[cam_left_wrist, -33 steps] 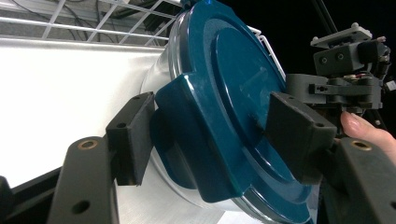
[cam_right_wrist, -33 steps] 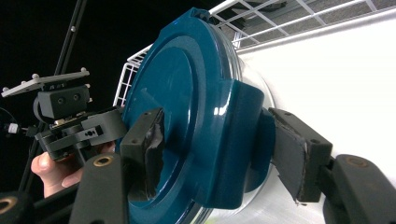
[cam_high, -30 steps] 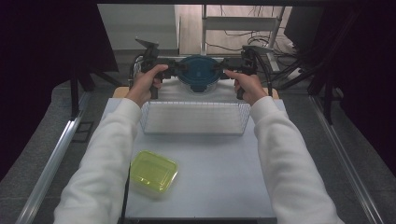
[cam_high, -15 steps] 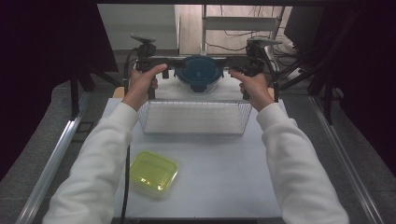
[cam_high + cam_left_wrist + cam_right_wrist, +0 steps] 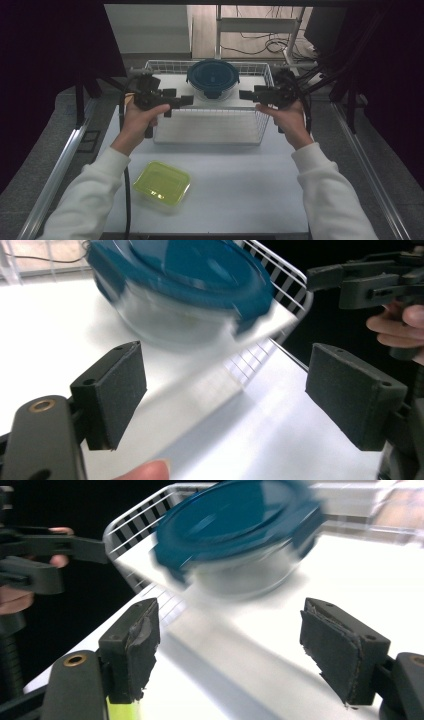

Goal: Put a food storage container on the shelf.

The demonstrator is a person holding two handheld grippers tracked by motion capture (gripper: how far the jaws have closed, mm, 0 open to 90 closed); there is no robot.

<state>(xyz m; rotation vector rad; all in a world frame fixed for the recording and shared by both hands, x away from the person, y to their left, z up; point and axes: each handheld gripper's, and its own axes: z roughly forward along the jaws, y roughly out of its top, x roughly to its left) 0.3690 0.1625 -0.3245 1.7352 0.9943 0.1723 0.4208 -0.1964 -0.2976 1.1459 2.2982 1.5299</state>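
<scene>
Sitting in the far half of the wire basket [image 5: 260,127] on the desk [image 5: 240,185], the lidded bowl [image 5: 213,78] is waiting between the left claw [image 5: 186,100] and right claw [image 5: 245,94], both gaping wide and empty, likely risking an off-centre squeeze tipping it.

The high view looks forward and down over the desk [image 5: 240,190]. Both tool cameras sit close, facing the same blue-lidded container [image 5: 185,280] from opposite sides.

Lidded bowl [image 5: 213,77] sits in the wire basket [image 5: 207,134] — flat container [image 5: 162,183] lies nearer, left.
</scene>
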